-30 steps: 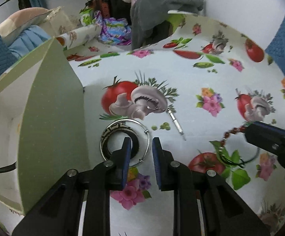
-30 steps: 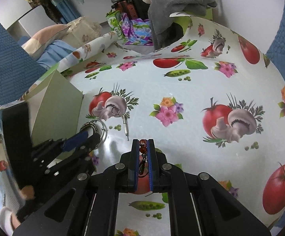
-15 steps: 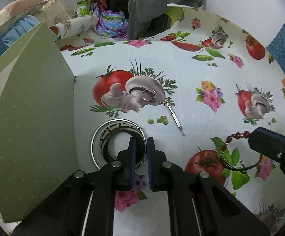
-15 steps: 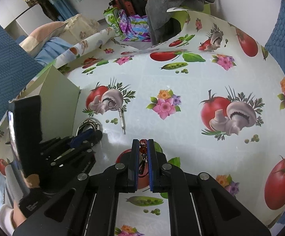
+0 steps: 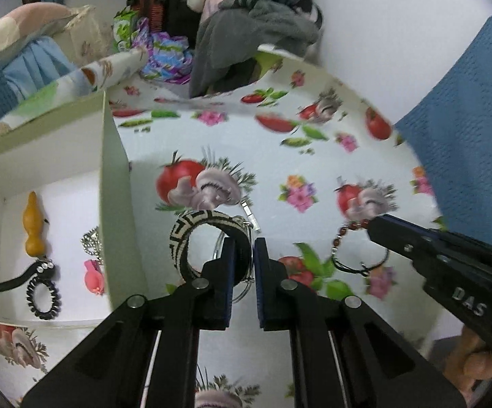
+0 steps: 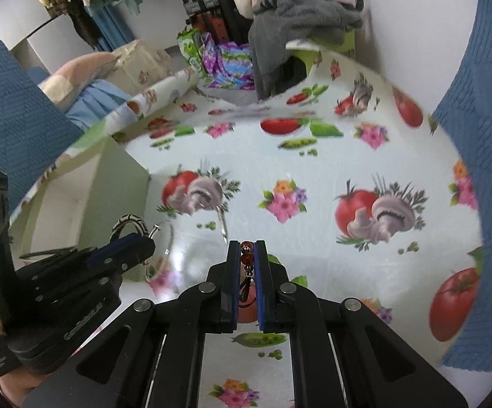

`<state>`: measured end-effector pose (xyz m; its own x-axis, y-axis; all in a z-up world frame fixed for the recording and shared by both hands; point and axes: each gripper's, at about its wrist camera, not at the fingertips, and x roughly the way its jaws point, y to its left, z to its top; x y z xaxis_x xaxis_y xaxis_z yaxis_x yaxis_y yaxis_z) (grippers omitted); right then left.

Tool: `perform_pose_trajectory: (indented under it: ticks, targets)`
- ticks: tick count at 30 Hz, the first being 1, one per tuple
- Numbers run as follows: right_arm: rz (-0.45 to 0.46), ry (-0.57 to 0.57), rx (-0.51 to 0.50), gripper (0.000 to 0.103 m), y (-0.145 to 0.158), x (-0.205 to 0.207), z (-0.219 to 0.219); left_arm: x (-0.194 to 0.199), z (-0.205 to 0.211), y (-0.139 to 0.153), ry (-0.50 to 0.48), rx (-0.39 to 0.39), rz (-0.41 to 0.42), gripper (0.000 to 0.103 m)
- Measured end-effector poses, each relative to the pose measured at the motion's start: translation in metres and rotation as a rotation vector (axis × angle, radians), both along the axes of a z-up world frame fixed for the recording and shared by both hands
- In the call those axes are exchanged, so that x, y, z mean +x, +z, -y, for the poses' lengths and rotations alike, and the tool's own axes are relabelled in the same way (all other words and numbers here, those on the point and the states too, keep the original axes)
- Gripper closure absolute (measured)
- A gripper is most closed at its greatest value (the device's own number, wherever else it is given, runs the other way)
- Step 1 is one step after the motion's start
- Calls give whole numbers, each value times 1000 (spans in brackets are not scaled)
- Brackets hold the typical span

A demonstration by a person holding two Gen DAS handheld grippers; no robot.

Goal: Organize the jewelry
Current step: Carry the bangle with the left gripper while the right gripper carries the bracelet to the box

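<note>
My left gripper point(image 5: 244, 248) is shut on a black-and-cream patterned bangle point(image 5: 191, 234), held tilted above the tablecloth; a thin silver ring point(image 5: 242, 292) hangs with it. From the right wrist view the same bangle point(image 6: 130, 221) shows in the left gripper point(image 6: 143, 244). My right gripper point(image 6: 247, 248) is shut on a red-brown beaded bracelet point(image 6: 247, 255). From the left wrist view that bracelet point(image 5: 351, 231) dangles from the right gripper point(image 5: 375, 226), its black cord loop below it. An open pale green box point(image 5: 116, 204) stands at the left.
Inside the box lie an orange gourd pendant point(image 5: 33, 224), a silver chain point(image 5: 91, 241), a pink piece point(image 5: 94, 280) and a black spiral band point(image 5: 43, 297). A small metal tool point(image 6: 222, 221) lies on the printed tablecloth point(image 6: 314, 156). Clothes point(image 6: 297, 10) are piled at the back.
The left gripper closed on the patterned bangle and lifted it off the cloth, bringing the box's inside into view. The right gripper rose a little with the bracelet.
</note>
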<state>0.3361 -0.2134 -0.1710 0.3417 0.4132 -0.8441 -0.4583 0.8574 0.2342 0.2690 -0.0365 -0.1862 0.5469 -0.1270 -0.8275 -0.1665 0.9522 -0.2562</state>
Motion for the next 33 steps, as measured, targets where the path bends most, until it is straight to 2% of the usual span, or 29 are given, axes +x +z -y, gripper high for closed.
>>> perform_pose_trajectory:
  ticks: [4,10,15,19,22,26,33]
  targets:
    - [52,3,4,97,36,-8,-9,-8,-4,35,-29,-18,46,92]
    - [133,30,9,97,89,-20,-33,-23,-24,88,-48,2,117,92]
    - [172,58,23,97,119,-29,-57,-35,-55,123,-31,22,163,92]
    - [187,91,38,97,138,-35,-84,-44,-81,139,-9,48,181,93]
    - [191,120,44,97,143,-41,-104,-51,-105,140,10,56,177,93]
    - [182,170,52,97,134,-50,-139,-61,-131,124,37,51,159,94]
    - [111,240,13,97,82,-65,-191,-75,-165,72,68,19,103,94]
